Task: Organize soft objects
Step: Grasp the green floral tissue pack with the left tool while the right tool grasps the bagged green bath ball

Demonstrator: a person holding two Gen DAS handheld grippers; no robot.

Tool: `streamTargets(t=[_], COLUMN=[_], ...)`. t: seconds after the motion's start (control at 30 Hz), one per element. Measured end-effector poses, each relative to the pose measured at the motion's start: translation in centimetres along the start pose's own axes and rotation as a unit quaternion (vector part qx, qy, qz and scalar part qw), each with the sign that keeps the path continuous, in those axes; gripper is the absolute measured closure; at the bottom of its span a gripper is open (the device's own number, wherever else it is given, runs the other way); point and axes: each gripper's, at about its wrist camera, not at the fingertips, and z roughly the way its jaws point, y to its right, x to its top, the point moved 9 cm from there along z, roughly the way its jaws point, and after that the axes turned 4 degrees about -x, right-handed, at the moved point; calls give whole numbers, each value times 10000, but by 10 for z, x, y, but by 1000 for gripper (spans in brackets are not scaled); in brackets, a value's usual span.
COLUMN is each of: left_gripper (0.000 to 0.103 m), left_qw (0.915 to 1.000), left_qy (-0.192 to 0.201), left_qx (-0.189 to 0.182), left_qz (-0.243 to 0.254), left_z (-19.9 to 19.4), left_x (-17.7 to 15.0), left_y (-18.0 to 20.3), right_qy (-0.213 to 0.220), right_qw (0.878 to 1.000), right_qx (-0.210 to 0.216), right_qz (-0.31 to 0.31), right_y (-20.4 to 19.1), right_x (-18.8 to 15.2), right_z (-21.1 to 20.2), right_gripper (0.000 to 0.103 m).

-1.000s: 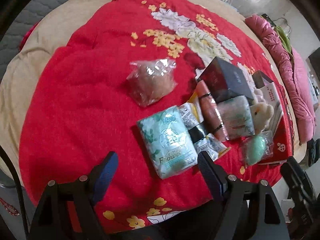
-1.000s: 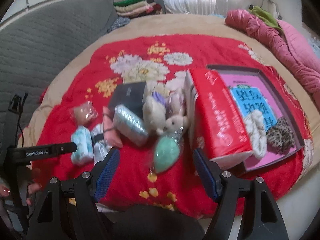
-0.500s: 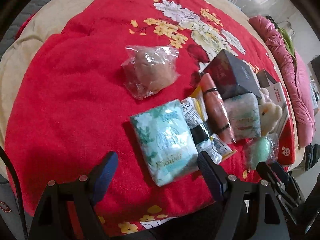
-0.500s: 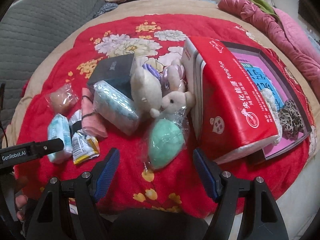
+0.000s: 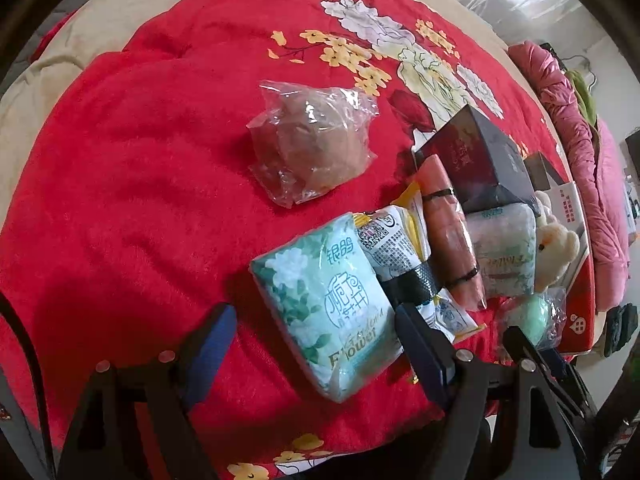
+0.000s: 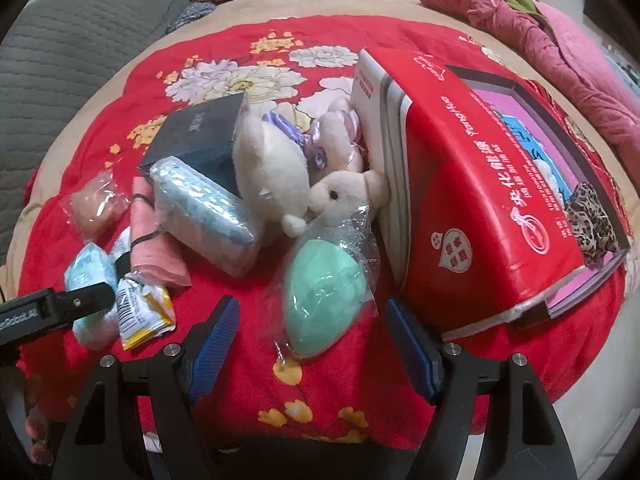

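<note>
Clearly both grippers are lining up on separate packets. The left gripper (image 5: 316,336) hangs with its blue pads spread wide and nothing pinched, the near end of the floral tissue pack (image 5: 332,304) lying on the blanket in the gap between them; I judge this pack to be its target, since the jaws straddle it squarely. The right gripper (image 6: 308,332) is likewise spread and empty, its pads flanking the bagged mint-green sponge (image 6: 324,292), which lies free of them just beside the big red carton (image 6: 472,200).

The clutter sits bunched together, probably dumped for sorting. A yellow-edged snack sachet (image 5: 394,240) lies against the tissue pack, then a rolled pink cloth (image 5: 450,236) bound with black bands, a second wrapped tissue pack (image 5: 502,252), and a cream plush toy (image 6: 272,172) leaning on a smaller plush (image 6: 344,196). A dark box (image 5: 476,156) sits behind them. A tan puff in a clear bag (image 5: 312,144) lies well apart, alone. Next to the carton, an open tray (image 6: 600,200) with a pink floor already holds a leopard-print scrunchie (image 6: 592,216), so I take it as the sorting destination.

Everything rests on a red floral blanket (image 5: 140,180) spread over a beige bed. A grey quilted headboard (image 6: 80,52) stands to one side, folded clothes are stacked beyond, and a pink duvet (image 6: 540,32) is heaped along the far edge.
</note>
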Motion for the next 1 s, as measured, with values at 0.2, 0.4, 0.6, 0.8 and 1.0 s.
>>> streamTargets(t=[0.2, 0.4, 0.6, 0.8, 1.0], left_gripper=[24, 25, 34, 57, 63], left_qw=[9999, 9997, 9997, 9992, 9984], left_qy=[19, 17, 86, 191, 261], left_qx=[-98, -117, -77, -185, -361], left_qz=[-132, -200, -232, -308, -345], left_z=[2, 6, 8, 5, -6], left_x=[2, 5, 9, 12, 10], left_y=[-4, -6, -6, -8, -9], right_qy=[-73, -142, -101, -13, 97], right_qw=[9999, 9998, 9996, 9993, 9984], right_qx=[-59, 38, 163, 309, 478], right_qz=[-42, 101, 210, 219, 299], right_y=[-3, 0, 3, 2, 5], right_x=[0, 2, 3, 3, 2], right_z=[10, 17, 14, 5, -9], right_gripper=[38, 46, 54, 57, 58])
